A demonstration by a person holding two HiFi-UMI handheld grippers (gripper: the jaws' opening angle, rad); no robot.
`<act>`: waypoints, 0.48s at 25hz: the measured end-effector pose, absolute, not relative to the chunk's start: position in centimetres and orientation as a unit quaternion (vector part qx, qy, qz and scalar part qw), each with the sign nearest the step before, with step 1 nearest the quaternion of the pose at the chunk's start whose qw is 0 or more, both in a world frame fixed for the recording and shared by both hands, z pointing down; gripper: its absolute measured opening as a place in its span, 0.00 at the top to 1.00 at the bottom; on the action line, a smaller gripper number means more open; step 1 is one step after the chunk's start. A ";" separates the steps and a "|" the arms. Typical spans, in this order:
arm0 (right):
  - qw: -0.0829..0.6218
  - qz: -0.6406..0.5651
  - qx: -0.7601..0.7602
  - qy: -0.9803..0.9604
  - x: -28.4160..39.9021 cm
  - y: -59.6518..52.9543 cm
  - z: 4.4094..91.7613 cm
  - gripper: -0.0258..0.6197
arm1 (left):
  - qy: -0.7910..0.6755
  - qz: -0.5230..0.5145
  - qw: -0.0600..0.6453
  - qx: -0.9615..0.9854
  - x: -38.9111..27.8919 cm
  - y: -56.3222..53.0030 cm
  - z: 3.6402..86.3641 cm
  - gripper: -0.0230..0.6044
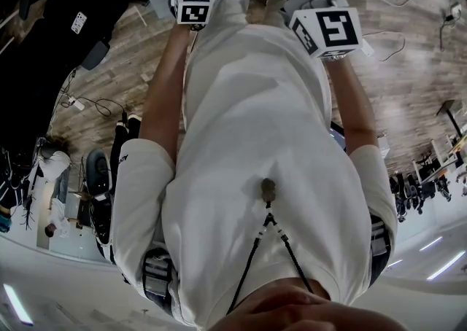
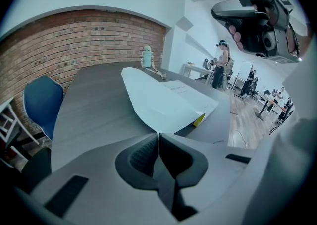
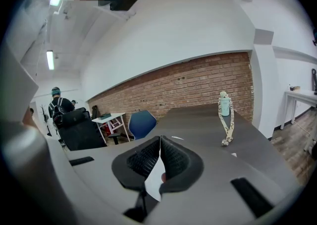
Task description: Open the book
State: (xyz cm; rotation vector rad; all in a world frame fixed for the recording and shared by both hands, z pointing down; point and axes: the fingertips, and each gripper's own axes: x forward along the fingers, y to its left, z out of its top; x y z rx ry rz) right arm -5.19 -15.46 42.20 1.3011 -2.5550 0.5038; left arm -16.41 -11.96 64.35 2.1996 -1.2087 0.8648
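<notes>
The book (image 2: 168,100) lies on the grey table (image 2: 94,105), and its white top leaf curves up off a yellow edge (image 2: 199,119). The leaf's near corner tapers into the tips of my left gripper (image 2: 158,135), which is shut on it. My right gripper (image 3: 159,139) is shut, tips touching; a white sliver shows through the gap behind them, and I cannot tell what it is. In the left gripper view the right gripper's body (image 2: 257,21) hangs high at the right. The head view shows only the marker cubes, left (image 1: 197,3) and right (image 1: 332,29); the book is hidden.
A pale bottle with a beaded strap (image 3: 225,107) stands at the table's far end, also seen as the bottle (image 2: 147,56). A blue chair (image 2: 42,102) sits by the brick wall. A black office chair (image 3: 81,130), a small white table (image 3: 111,120) and people stand beyond.
</notes>
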 end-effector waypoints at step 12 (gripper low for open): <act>0.119 0.175 0.442 -0.872 -5.1 -15.7 42.3 0.90 | -0.447 0.328 0.246 0.795 -17.6 -12.0 64.9 0.92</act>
